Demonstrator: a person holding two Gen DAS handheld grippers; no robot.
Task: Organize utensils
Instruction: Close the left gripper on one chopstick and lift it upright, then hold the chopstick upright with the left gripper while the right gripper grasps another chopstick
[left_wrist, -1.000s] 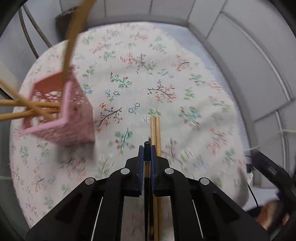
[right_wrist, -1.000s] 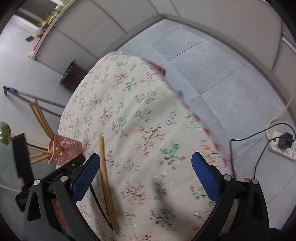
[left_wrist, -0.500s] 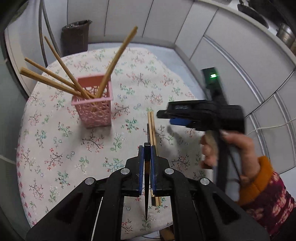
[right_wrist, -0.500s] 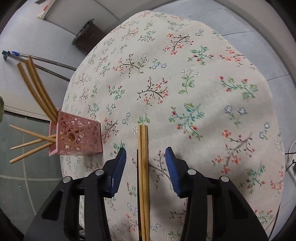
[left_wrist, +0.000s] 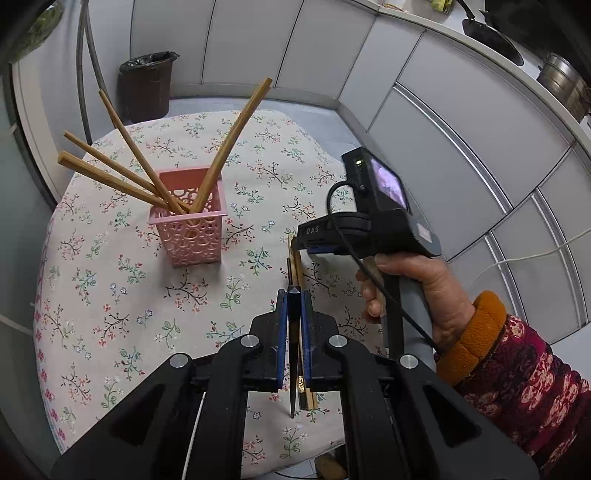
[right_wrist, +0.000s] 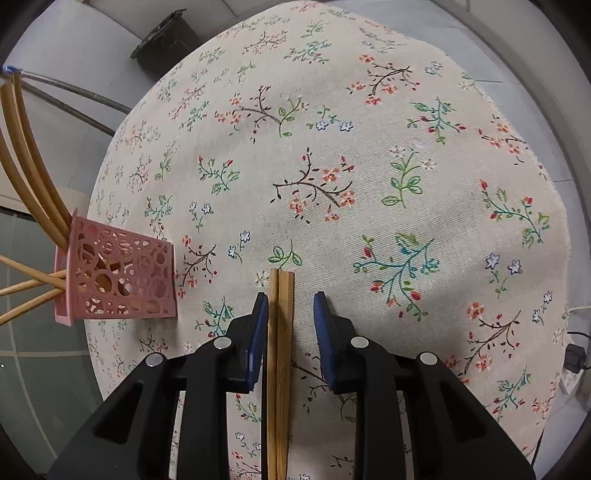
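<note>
Risk: my R tool (right_wrist: 287, 314) may pinch only one of chopstick pair (right_wrist: 280, 332) if off-centre, other rolls off bench (right_wrist: 406, 110) edge. R tool released, jaws straddling pair flat on floral cloth, pink basket (right_wrist: 122, 284) well to left. R hand (left_wrist: 413, 291) grips handle, tool low, level. L tool (left_wrist: 294, 325) clenched, apparently empty, hovering above.

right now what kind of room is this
Probably a home kitchen: a pan and metal pot sit on the counter over grey cabinets, with a lined bin beyond the floral-clothed table.
</note>
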